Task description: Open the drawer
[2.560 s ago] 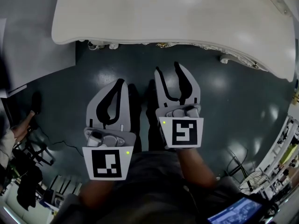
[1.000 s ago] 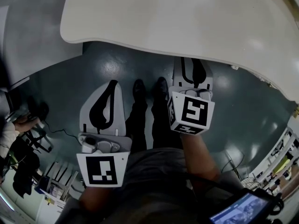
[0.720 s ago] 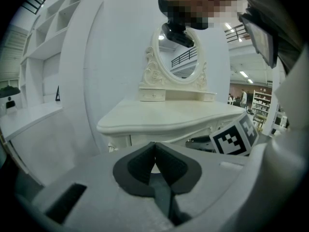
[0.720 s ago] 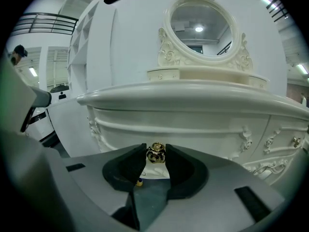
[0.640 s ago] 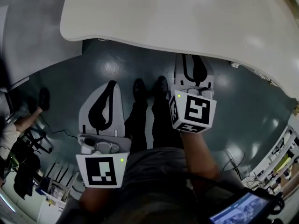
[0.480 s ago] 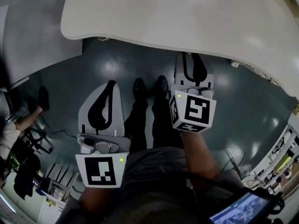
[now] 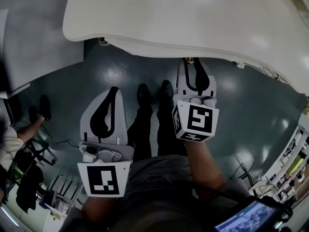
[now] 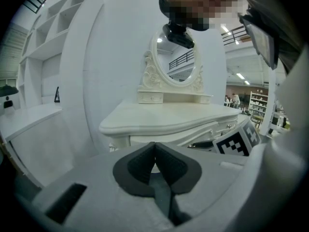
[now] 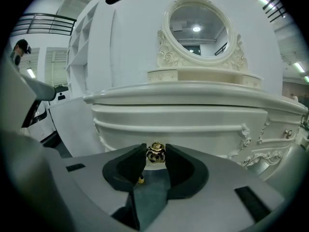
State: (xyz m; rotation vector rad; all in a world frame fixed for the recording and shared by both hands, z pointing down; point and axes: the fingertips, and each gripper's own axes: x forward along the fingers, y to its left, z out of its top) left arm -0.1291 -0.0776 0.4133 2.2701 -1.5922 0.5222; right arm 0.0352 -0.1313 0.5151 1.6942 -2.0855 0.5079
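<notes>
knob (image 9: 155,153): shiny gold metal | drawer front (image 9: 183,117): smooth cream gloss | floor (image 7: 116,74): glossy

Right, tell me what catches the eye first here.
The gold knob on the drawer front of the white dressing table, pinched between the right gripper's jaws. Above it stands an ornate oval mirror. The left gripper hangs shut and empty, short of the table.

Warehouse-like hall: mezzanine railing (image 9: 46,17), shelving racks (image 8: 257,105), strip lights (image 8: 241,76).
</notes>
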